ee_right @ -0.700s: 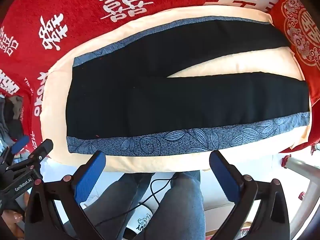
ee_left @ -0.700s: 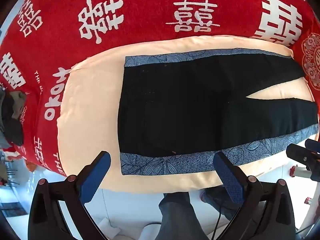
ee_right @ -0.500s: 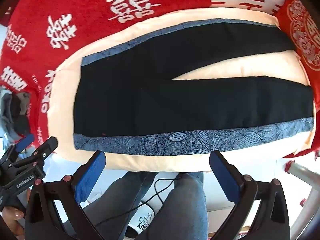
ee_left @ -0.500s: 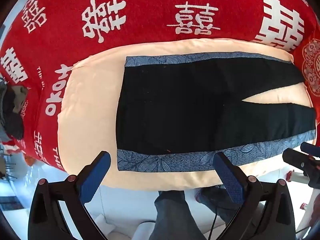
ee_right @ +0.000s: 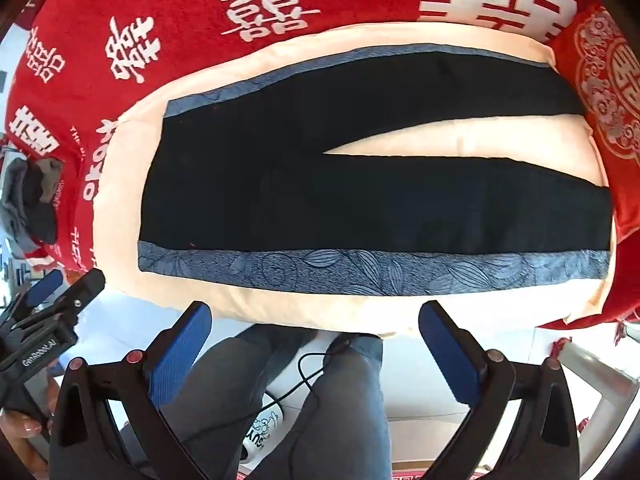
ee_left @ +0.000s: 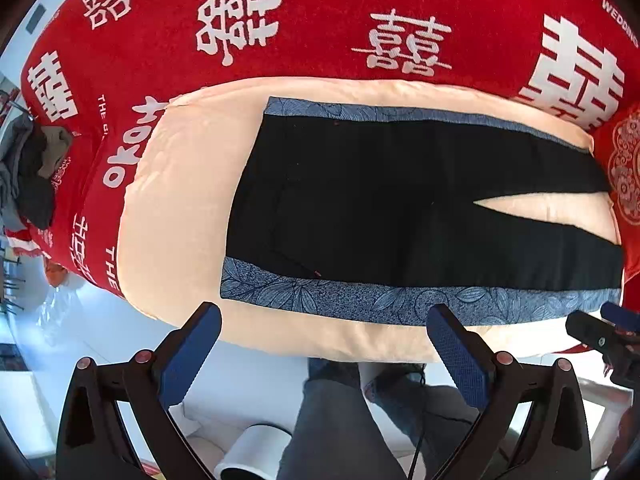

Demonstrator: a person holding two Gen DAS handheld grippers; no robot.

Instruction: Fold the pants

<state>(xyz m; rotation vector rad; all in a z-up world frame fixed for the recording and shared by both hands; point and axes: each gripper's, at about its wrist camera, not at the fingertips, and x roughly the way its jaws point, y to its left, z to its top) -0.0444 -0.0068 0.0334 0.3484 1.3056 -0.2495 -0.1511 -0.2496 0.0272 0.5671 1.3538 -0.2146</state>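
Note:
Black pants (ee_left: 380, 200) with blue leaf-patterned side stripes (ee_left: 360, 300) lie flat and unfolded on a cream cushion (ee_left: 180, 200), waist at the left, legs spread to the right. They also show in the right wrist view (ee_right: 360, 200). My left gripper (ee_left: 324, 344) is open and empty, hovering before the cushion's near edge by the waist end. My right gripper (ee_right: 316, 340) is open and empty, before the near edge by the leg. Each gripper shows at the edge of the other's view: the right one (ee_left: 604, 332), the left one (ee_right: 52, 304).
A red blanket with white characters (ee_left: 320, 20) covers the surface under the cushion (ee_right: 460, 144). A heap of grey and dark clothes (ee_left: 28, 176) lies at the far left. The person's legs in jeans (ee_right: 340, 400) and a white floor are below.
Both grippers have drawn back slightly toward the near side, so the pants sit higher in each view. The jaws stayed open and the pants did not move.

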